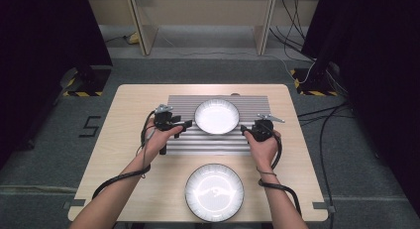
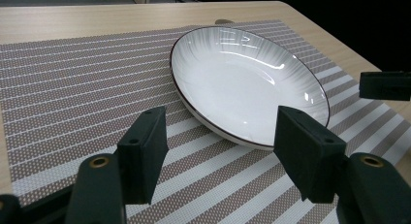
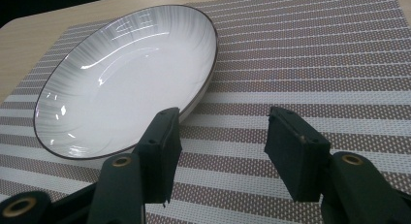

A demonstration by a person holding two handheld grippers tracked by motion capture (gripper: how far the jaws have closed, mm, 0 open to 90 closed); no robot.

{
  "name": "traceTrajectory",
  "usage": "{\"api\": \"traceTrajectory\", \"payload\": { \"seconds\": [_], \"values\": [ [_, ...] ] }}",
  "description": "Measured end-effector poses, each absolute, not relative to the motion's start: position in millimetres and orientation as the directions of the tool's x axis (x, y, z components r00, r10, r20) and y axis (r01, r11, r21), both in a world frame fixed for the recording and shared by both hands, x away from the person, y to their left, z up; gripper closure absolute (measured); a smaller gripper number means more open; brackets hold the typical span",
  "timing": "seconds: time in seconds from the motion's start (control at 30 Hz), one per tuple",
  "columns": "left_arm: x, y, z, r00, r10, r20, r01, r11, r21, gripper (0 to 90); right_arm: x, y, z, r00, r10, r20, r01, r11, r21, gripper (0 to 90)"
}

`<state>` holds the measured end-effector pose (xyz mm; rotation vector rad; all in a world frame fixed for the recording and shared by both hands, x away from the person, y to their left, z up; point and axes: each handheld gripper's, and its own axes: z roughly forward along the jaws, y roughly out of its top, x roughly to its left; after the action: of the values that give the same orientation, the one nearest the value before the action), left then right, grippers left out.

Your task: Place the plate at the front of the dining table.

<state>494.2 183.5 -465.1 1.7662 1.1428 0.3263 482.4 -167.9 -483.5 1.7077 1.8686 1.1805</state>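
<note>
A white ribbed plate with a dark rim (image 1: 217,116) (image 2: 247,83) (image 3: 126,78) lies on a striped placemat (image 1: 183,140) (image 2: 72,83) (image 3: 310,54) in the middle of the table. My left gripper (image 1: 190,123) (image 2: 220,151) stands open just left of the plate, its jaws aimed at the plate's near rim. My right gripper (image 1: 242,129) (image 3: 220,151) is open at the plate's right side, one jaw close beside the rim. A second white plate (image 1: 214,192) rests on bare wood near the front edge, between the forearms.
The wooden table (image 1: 129,105) stands on grey carpet. Cables (image 1: 119,178) trail from both grippers across the table. Dark curtains and stand bases flank the table, and a wooden frame stands at the back.
</note>
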Motion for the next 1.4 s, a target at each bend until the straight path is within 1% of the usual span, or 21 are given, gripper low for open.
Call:
{"api": "traceTrajectory", "payload": {
  "seconds": [0.23,0.37,0.83,1.4],
  "values": [
    [485,186,-468,0.532,0.809,-0.249,0.545,-0.102,0.832,35.8,478,-172,-483,-0.211,0.940,0.268,0.650,-0.070,0.757,46.3],
    [480,190,-469,0.526,0.805,-0.276,0.558,-0.081,0.826,35.8,474,-174,-484,-0.210,0.940,0.268,0.651,-0.070,0.756,46.3],
    [469,199,-478,0.521,0.810,-0.269,0.556,-0.083,0.827,35.8,462,-181,-487,-0.200,0.941,0.274,0.657,-0.079,0.750,46.1],
    [451,208,-473,0.537,0.802,-0.263,0.534,-0.082,0.841,35.6,448,-185,-485,-0.211,0.936,0.284,0.651,-0.082,0.754,45.8]
  ]
}}
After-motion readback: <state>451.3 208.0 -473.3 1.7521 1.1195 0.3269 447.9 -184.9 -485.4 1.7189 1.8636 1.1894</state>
